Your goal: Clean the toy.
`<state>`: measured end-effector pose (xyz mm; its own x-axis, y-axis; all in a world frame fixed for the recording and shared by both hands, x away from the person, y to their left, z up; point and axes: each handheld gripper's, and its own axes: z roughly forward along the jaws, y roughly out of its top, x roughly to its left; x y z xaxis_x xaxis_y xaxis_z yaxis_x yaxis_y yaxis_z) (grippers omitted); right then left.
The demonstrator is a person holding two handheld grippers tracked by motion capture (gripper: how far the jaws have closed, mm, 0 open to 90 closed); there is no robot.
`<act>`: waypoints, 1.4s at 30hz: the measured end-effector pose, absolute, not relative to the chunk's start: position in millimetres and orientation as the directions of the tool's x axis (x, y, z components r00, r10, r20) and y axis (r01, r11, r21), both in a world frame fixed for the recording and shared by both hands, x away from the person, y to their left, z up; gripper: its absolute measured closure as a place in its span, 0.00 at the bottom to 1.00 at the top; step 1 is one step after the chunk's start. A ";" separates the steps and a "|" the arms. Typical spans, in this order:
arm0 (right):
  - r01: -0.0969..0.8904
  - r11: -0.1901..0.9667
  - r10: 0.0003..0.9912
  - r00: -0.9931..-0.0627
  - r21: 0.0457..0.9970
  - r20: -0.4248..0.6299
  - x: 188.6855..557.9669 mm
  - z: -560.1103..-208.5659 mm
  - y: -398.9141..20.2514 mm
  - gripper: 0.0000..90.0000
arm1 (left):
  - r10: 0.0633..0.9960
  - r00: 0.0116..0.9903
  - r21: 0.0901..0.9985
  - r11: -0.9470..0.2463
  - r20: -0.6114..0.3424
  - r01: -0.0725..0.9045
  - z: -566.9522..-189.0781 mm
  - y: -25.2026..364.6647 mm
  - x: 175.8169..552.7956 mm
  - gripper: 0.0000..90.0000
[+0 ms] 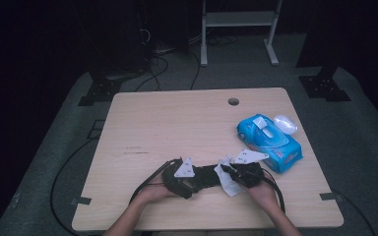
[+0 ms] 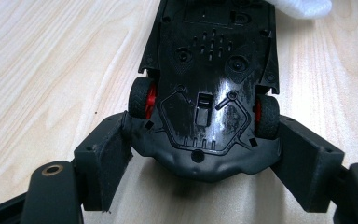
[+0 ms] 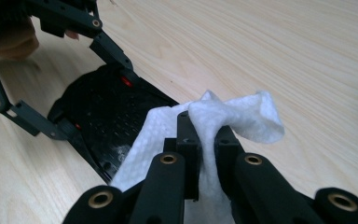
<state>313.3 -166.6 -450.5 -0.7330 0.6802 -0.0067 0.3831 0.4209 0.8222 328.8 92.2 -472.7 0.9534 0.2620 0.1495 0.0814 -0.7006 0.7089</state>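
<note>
A black toy car [image 2: 209,88] with red wheel hubs lies upside down near the table's front edge, its underside facing up. My left gripper [image 2: 200,158] is shut on one end of it, a pad pressed against each side by the wheels. In the high view the left gripper [image 1: 189,184] and the car [image 1: 206,175] sit at front centre. My right gripper [image 3: 207,140] is shut on a crumpled white wipe [image 3: 233,116], which rests on the car's [image 3: 107,121] other end. The wipe [image 1: 228,179] and right gripper [image 1: 236,173] are just right of the car.
A blue pack of wet wipes [image 1: 270,141] with its white lid flipped open lies at the right of the wooden table [image 1: 177,123]. A clear plastic piece [image 1: 285,123] sits behind the pack. A round cable hole [image 1: 233,102] is near the far edge.
</note>
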 end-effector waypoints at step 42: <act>0.405 0.426 0.723 -0.690 0.809 -0.035 320.2 -450.3 -175.3 0.94 | 0.271 0.954 0.723 -0.684 0.129 0.096 -473.2 90.8 330.7 0.27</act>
